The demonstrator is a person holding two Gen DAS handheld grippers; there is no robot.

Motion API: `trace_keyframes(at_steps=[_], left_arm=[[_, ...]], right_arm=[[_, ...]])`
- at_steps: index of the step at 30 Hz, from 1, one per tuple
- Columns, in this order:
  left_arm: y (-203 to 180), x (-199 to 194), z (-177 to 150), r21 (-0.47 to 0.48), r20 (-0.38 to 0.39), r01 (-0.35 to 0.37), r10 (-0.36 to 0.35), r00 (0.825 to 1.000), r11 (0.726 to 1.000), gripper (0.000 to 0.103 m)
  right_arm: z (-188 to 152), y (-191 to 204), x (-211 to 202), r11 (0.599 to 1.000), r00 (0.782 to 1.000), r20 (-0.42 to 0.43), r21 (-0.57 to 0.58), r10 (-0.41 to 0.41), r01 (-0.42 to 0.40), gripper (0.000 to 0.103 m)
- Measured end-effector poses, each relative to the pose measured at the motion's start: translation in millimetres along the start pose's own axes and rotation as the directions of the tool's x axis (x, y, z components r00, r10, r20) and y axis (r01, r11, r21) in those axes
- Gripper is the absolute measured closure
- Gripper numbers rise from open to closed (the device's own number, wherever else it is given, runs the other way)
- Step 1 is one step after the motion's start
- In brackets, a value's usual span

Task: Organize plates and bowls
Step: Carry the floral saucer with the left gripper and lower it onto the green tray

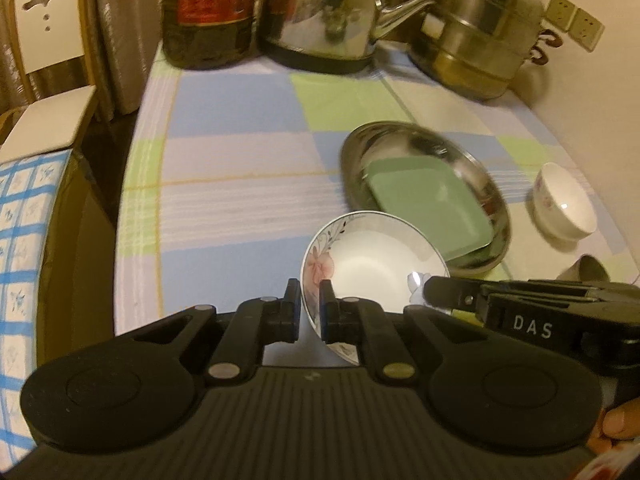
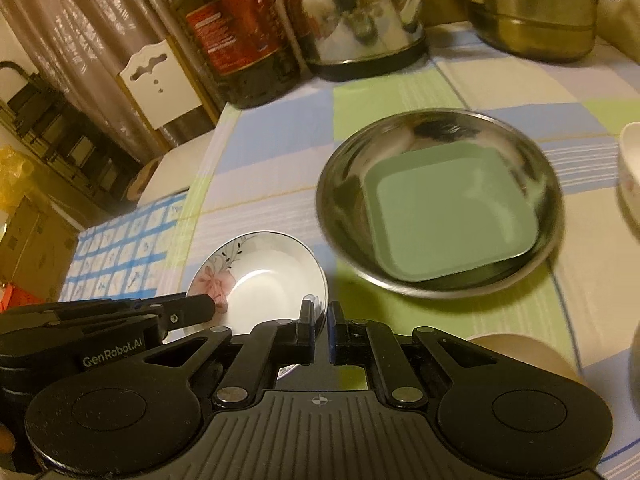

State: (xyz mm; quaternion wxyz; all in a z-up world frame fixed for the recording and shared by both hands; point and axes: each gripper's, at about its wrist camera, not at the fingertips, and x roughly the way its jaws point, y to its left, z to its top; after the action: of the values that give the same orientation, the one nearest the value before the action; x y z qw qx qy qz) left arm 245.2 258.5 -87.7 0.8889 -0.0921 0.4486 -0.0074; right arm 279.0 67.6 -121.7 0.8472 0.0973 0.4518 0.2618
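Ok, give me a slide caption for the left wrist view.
Left tool grips the floral bowl by its rim, just short of the steel plate holding a green square dish.

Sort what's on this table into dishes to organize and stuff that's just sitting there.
To organize: floral bowl, held at its rim by both tongs, left and right; green plate inside the steel plate; white bowl.
Just there: oil bottle, kettle, steamer pot.

Warm yellowish light is falling on a checked tablecloth (image 1: 224, 128). Beige curtains (image 2: 84, 28) are hanging behind a white chair (image 1: 44, 32), and wall sockets (image 1: 576, 20) are showing on the cream wall.
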Motion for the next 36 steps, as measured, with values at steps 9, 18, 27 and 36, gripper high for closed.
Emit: trace_keyframes(at_steps=[9, 18, 27, 36], left_arm=[[-36.4, 23.5, 25.8, 0.062, 0.003, 0.069, -0.070, 0.998, 0.996, 0.095], [-65.8, 66.1, 46.6, 0.109, -0.026, 0.111, -0.109, 0.994, 0.988, 0.095], [-80.2, 103.7, 59.4, 0.125, -0.067, 0.108, -0.100, 0.993, 0.986, 0.095], [-77.2, 122.9, 67.2, 0.114, -0.091, 0.089, -0.079, 0.993, 0.989, 0.095]], right_arm=[[19.6, -31.9, -16.6, 0.996, 0.997, 0.038, 0.061, -0.062, 0.059, 0.096], [39.6, -71.9, -10.6, 0.986, 0.989, 0.043, 0.097, -0.141, 0.136, 0.096], [57.9, -103.5, 15.2, 0.978, 0.984, 0.023, 0.112, -0.179, 0.176, 0.096], [69.4, -112.4, 38.1, 0.978, 0.983, -0.005, 0.102, -0.182, 0.181, 0.096]])
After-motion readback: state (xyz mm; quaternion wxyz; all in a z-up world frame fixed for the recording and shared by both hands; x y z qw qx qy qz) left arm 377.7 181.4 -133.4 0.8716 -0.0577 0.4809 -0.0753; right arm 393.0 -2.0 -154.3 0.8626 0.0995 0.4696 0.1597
